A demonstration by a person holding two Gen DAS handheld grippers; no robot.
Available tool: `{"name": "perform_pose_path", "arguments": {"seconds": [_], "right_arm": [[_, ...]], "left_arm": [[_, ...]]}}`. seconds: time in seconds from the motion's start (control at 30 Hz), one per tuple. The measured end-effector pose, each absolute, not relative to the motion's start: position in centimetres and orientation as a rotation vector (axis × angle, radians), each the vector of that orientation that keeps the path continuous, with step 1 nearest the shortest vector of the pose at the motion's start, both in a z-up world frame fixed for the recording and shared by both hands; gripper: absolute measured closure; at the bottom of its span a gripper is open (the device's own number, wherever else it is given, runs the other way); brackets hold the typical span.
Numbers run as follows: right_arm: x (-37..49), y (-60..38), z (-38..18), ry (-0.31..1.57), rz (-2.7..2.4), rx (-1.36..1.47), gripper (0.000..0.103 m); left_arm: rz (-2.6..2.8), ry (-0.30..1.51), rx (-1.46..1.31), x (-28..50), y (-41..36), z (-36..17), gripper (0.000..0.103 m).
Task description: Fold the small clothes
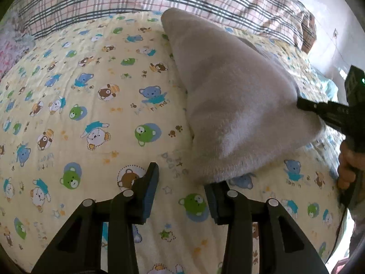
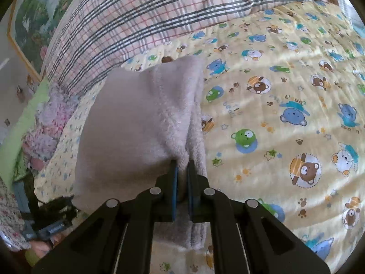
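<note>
Right tongs [image 2: 181,171] clamp one edge of the fuzzy pale-grey fleece garment [image 1: 228,100], lifting it off the bear-print yellow bedsheet [image 1: 91,114] to fold over. Left tongs [image 1: 181,182] hang apart and empty, probably ready for the lower hem.

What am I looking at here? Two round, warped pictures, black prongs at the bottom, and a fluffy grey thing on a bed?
No robot: a person holds a pair of tongs in each hand, each with a wide-angle camera looking along its prongs. The left camera shows the left tongs open over a teddy-bear sheet, holding nothing. At its right edge are the right tongs and the person's hand. The right camera shows those tongs clamped on a fluffy grey cloth, lifting one edge. Behind lies a plaid blanket.
</note>
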State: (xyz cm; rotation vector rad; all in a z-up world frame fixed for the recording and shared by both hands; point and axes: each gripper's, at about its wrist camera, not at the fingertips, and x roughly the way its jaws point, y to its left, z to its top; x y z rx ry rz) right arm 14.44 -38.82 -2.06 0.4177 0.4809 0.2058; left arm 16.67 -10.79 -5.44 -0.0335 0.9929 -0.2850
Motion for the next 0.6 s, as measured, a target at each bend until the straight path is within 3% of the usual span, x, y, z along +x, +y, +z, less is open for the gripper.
{"name": "perform_pose_path", "arguments": {"seconds": [0.23, 0.3, 0.33, 0.4, 0.43, 0.53, 0.6], "right_arm": [[12.9, -39.0, -0.4, 0.455, 0.214, 0.433, 0.087], [12.7, -39.2, 0.4, 0.439, 0.218, 0.434, 0.082], [12.8, -39.4, 0.7, 0.433, 0.223, 0.439, 0.073], [13.2, -39.6, 1.2, 0.424, 0.228, 0.452, 0.057], [13.4, -39.7, 1.5, 0.418, 0.229, 0.456, 0.053], [14.6, -39.9, 2.0, 0.419, 0.237, 0.467, 0.053], [15.5, -40.0, 2.2, 0.426, 0.24, 0.475, 0.053]], "left_arm": [[-0.399, 1.011, -0.092, 15.1, -8.8, -3.5, 0.061], [-0.426, 0.999, -0.14, 15.3, -8.1, -2.5, 0.046], [-0.431, 0.992, -0.169, 15.7, -7.8, -1.9, 0.038], [-0.449, 0.975, -0.226, 16.7, -7.3, -0.9, 0.038], [-0.457, 0.972, -0.257, 17.6, -7.3, -0.5, 0.038], [-0.492, 0.997, -0.322, 20.2, -7.9, 0.1, 0.023], [-0.513, 1.009, -0.371, 22.1, -8.4, 0.3, 0.023]]}}
